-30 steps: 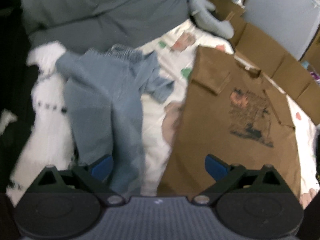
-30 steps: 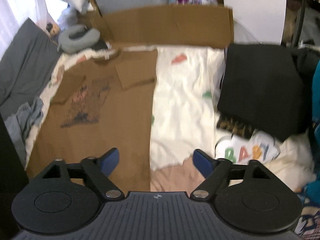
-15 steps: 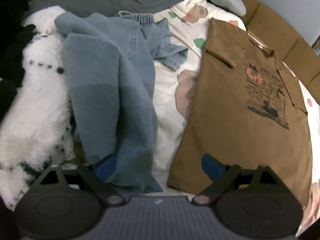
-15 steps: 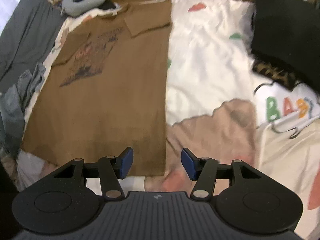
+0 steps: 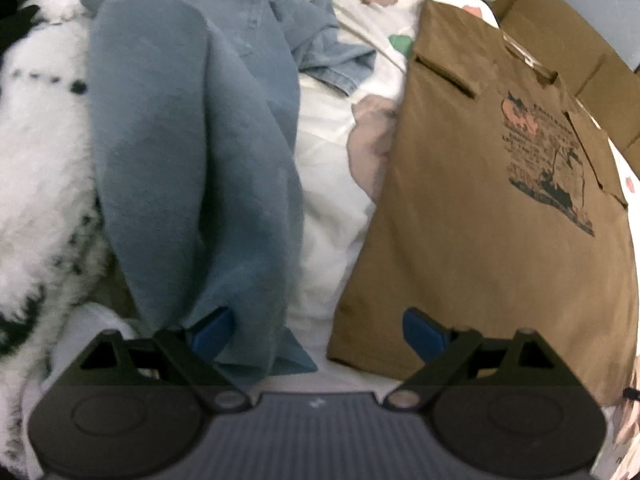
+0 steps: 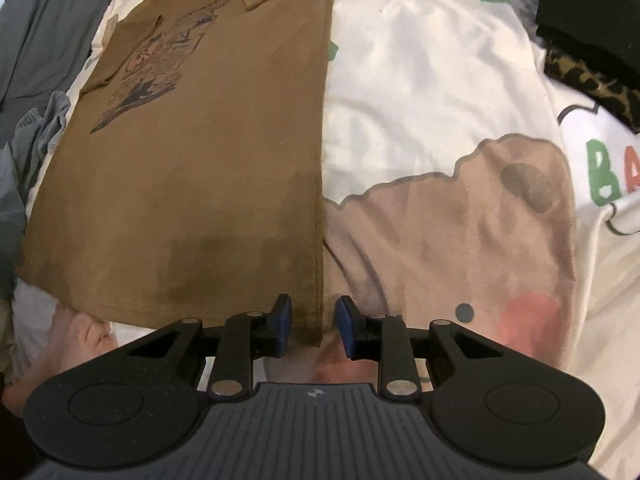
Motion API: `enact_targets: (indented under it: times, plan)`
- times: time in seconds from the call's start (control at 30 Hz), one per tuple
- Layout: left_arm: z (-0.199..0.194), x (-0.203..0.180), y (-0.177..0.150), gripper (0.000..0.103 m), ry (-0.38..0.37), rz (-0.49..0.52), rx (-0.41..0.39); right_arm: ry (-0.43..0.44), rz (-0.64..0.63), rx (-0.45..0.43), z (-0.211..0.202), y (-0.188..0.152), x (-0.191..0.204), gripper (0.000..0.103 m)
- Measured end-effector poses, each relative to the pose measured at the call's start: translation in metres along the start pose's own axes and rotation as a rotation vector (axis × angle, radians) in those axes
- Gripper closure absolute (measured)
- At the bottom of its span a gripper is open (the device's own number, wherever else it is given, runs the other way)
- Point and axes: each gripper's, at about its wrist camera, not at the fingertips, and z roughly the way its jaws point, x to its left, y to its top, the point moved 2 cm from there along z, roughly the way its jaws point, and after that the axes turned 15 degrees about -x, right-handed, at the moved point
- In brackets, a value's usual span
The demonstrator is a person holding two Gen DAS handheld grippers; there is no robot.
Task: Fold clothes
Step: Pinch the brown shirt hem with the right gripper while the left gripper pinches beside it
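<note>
On the printed bedsheet (image 6: 420, 92) a brown T-shirt (image 6: 208, 152) lies spread flat, print side up, with both sleeves already turned in over the chest so the body makes a long narrow panel. Its hem is at the near end and its collar at the far end. Beside it, to the person's left, blue jeans (image 5: 192, 152) lie rumpled, next to something white and fluffy (image 5: 36, 152).

From where I stand, the right gripper (image 6: 314, 326) is down at the shirt's near right hem corner, its jaws drawn in to a narrow gap that straddles the side edge but not yet pinching it. The left gripper (image 5: 316, 332) hovers with jaws spread wide, one finger over the jeans' cuff and the other at the shirt's near left hem corner; it holds nothing.

The step looks like taking both hem corners to carry the bottom up toward the collar. To do it well, I judge each claw should catch every layer at its corner and miss the sheet. Both should lift evenly so the edges stay square. The left must keep clear of the jeans.
</note>
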Motion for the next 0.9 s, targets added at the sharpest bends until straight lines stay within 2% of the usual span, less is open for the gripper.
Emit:
enact_targets:
  times: [0.1,0.13,0.17,0.33,0.5,0.57,0.77,0.9]
  plan:
    - [0.007,-0.001,-0.001,0.01,-0.009,0.004,0.013,0.014,0.03,0.008,0.004,0.002,-0.004,0.076]
    - [0.008,-0.001,0.0,0.01,-0.011,0.003,0.014,0.018,0.039,0.013,0.004,0.002,-0.005,0.083]
    - [0.01,0.0,0.0,0.01,-0.013,0.001,0.014,0.022,0.047,0.018,0.005,0.003,-0.006,0.096]
    - [0.013,0.004,0.001,0.01,-0.023,-0.01,0.013,0.068,0.043,0.033,-0.007,0.011,0.001,0.098]
    - [0.018,0.005,0.002,0.01,-0.033,-0.011,0.022,0.094,0.111,0.041,-0.004,0.012,-0.006,0.09]
    - [0.019,0.004,0.003,0.01,-0.04,-0.004,0.028,0.101,0.144,0.048,0.0,0.012,-0.01,0.076]
    - [0.021,0.007,0.008,0.01,-0.083,0.001,0.051,0.123,0.244,0.067,0.011,0.011,-0.024,0.064]
    - [0.021,0.011,0.012,0.01,-0.116,-0.01,0.059,0.137,0.304,0.082,0.018,0.01,-0.033,0.063]
